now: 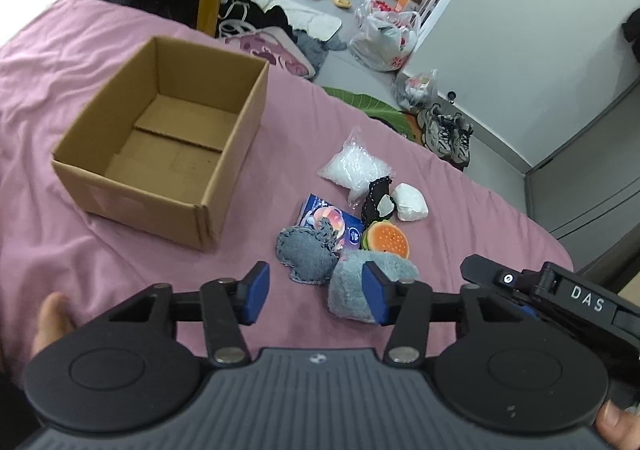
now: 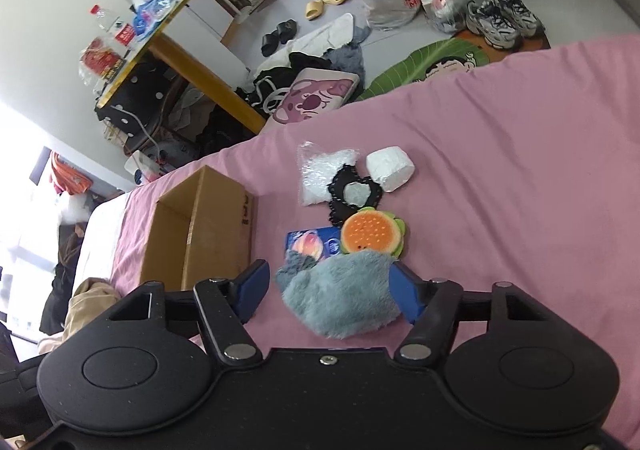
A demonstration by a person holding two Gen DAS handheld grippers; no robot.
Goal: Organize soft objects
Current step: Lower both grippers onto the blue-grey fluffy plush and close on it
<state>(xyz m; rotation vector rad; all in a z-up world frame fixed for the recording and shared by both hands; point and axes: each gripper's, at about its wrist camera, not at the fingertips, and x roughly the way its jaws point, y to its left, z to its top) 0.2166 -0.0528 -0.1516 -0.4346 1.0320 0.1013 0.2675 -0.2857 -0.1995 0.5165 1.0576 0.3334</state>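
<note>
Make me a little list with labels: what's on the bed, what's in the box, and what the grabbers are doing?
bed: pink sheet
box: cardboard, open, empty
pile: furry grey pouch, denim heart, burger toy, blue packet, black pouch, white bag, white lump
left gripper: open, holding nothing
right gripper: open, around the furry grey pouch

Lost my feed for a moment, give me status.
Both grippers open, left, right. Right straddles grey fluffy piece, no grasp. Cardboard box empty. Soft items piled beside it; path clear.
</note>
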